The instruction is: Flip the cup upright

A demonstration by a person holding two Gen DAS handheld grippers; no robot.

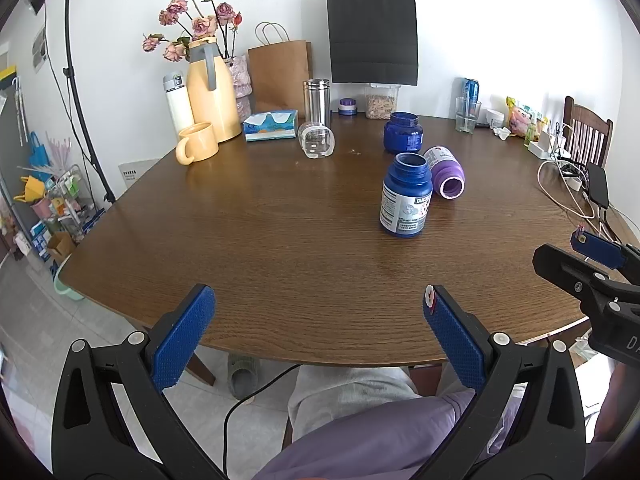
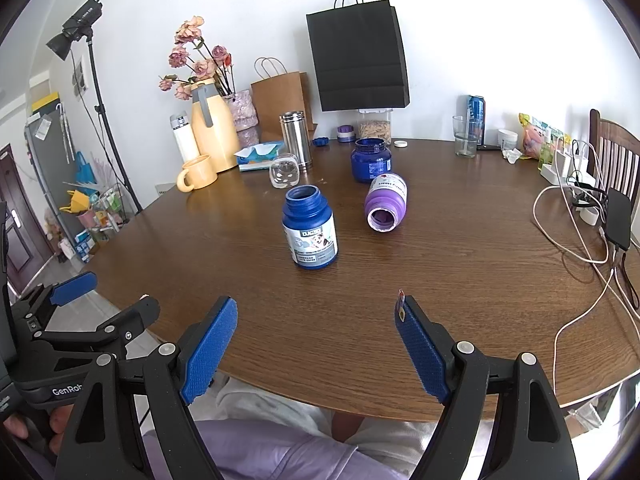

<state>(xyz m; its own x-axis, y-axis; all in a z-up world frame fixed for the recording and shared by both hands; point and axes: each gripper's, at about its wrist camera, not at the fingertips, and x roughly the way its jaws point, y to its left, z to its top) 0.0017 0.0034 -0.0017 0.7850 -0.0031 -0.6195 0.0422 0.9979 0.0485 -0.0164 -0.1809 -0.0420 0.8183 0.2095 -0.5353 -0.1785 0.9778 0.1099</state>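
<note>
A clear glass cup (image 1: pixel 316 142) (image 2: pixel 285 175) lies on its side at the far middle of the brown table (image 1: pixel 280 264) (image 2: pixel 420 280), its base turned toward me. A purple bottle (image 1: pixel 449 172) (image 2: pixel 386 202) also lies on its side, mouth toward me. Beside it a blue labelled bottle (image 1: pixel 405 196) (image 2: pixel 310 229) stands upright without a lid. My left gripper (image 1: pixel 320 300) (image 2: pixel 116 300) hangs open over the table's near edge, holding nothing. To its right, my right gripper (image 2: pixel 316 308) (image 1: pixel 560 246) is open and holds nothing as well. Both are well short of the cup.
At the back stand a yellow mug (image 1: pixel 198 144), yellow jug (image 1: pixel 210 88), steel flask (image 1: pixel 317 102), blue jar (image 1: pixel 403 132), tissue box (image 1: pixel 271 125) and drinking glass (image 1: pixel 467 114). Cables and a power strip (image 2: pixel 576 196) lie at the right edge. A person's lap shows below the table.
</note>
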